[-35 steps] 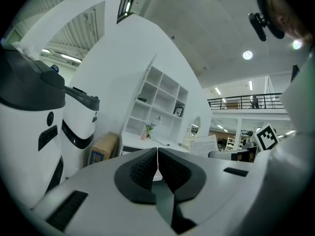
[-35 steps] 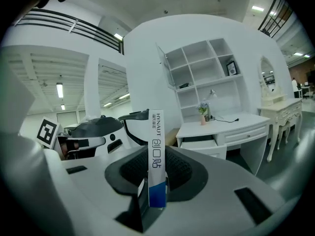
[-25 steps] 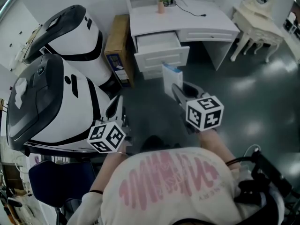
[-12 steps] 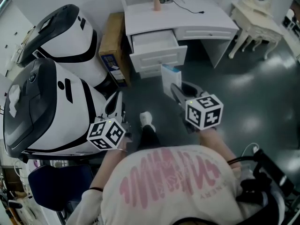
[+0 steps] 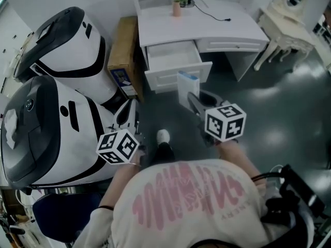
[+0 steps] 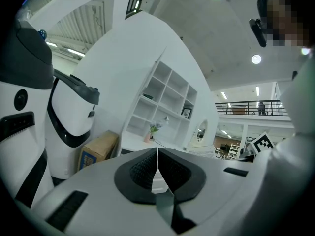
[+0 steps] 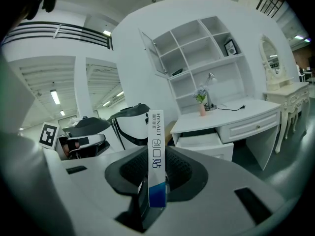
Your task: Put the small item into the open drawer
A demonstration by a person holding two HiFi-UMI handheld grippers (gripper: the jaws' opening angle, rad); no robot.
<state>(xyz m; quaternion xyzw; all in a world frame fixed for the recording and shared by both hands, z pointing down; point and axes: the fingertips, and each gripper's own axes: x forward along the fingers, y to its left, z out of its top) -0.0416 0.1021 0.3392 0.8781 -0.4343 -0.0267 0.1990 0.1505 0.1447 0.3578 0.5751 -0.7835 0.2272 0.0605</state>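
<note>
right claw (image 7: 155, 177) clenched on the slim white-and-blue box (image 7: 156, 151), which stands upright between its pads. left claw (image 6: 157, 167) pressed shut, nothing in it, beside the 2 white machines (image 5: 62, 123) on the left. farther off, the open drawer (image 5: 160, 79) juts from under the white tabletop (image 5: 207, 27). the box is in the air near it, not inside.

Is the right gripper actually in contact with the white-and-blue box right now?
Touching. The right gripper view shows the right gripper closed on the white-and-blue box, a dark pad pressed against each flat side, with the box standing upright between them.
</note>
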